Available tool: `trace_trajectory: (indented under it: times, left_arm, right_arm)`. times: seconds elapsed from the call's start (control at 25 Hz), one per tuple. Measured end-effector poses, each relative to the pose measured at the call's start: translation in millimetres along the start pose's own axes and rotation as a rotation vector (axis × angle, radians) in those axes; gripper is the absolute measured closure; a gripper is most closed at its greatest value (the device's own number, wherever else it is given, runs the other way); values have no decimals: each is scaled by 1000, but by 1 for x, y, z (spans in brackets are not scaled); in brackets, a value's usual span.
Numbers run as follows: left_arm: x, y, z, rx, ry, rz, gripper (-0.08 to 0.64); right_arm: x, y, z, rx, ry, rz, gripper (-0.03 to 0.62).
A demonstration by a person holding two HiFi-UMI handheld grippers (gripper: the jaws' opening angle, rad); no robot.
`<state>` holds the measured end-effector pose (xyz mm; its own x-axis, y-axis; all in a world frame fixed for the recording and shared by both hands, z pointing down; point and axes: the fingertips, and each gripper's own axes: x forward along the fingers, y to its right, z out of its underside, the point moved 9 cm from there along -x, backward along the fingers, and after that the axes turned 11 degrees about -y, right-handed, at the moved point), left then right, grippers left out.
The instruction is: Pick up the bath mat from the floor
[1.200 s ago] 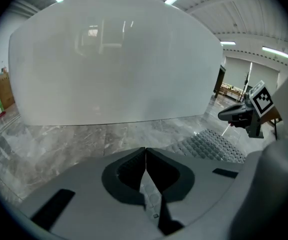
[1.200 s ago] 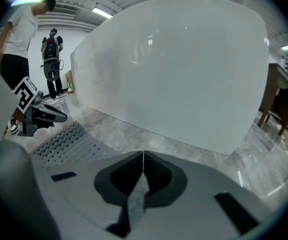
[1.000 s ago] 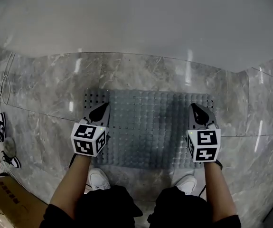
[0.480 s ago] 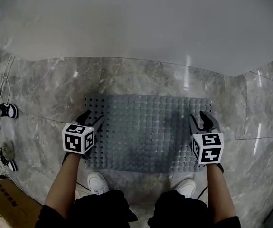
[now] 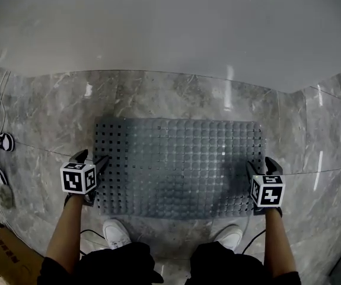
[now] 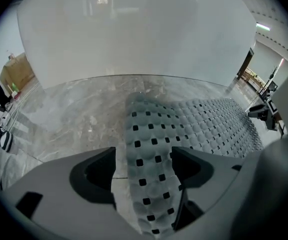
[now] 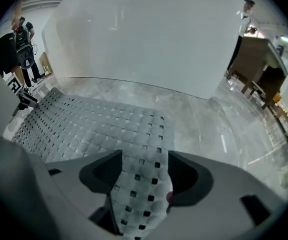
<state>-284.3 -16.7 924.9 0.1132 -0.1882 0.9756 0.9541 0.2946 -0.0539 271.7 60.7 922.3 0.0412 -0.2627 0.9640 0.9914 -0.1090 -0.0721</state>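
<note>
Grey marble floor (image 5: 176, 94). Head view: I am seeing the bath mat (image 5: 182, 165) lying flat, with the left gripper (image 5: 92, 157) and right gripper (image 5: 261, 165) at its ends. Left gripper view: the fingers, just opening, are standing spread, with the mat edge lying between them unpinched. Right gripper view: likewise.
</note>
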Motion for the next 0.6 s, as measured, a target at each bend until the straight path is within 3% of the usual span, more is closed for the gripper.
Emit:
trace_trajectory:
  times: [0.28,0.6]
  left_arm:
    - [16,3,7,-4,-46,12,227]
    - [28,0,11,-48,-62,25,229]
  right_arm:
    - [19,6,16,31,-59,-6,307]
    - [26,16,20,100,-72,-85,268]
